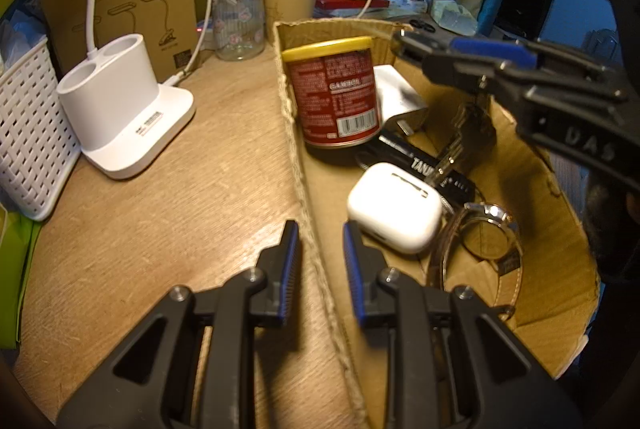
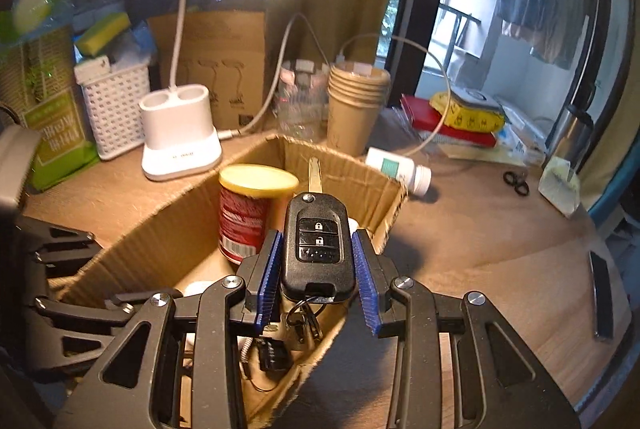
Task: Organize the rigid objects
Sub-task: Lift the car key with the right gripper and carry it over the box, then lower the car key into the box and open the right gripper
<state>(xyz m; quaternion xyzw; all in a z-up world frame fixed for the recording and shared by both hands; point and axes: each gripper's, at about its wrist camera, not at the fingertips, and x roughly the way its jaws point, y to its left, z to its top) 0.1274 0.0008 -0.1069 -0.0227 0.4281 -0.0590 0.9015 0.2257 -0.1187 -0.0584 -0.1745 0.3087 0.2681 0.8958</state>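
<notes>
Right gripper (image 2: pixel 316 261) clamps car key (image 2: pixel 318 249) over cardboard box (image 2: pixel 352 169) (left gripper (image 1: pixel 320 265) pinches its wall).

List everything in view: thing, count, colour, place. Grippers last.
cardboard box: one, brown, on the desk
can: one, red with yellow lid, upright in the box
earbud case: one, white, in the box
wristwatch: one, brown strap, in the box
car key: one, black, between the right gripper's pads above the box
lamp base: one, white, on the desk
paper cups: one stack, tan, behind the box
pill bottle: one, white, lying on the desk
left gripper: closed on the box wall
right gripper: holding the car key
</notes>
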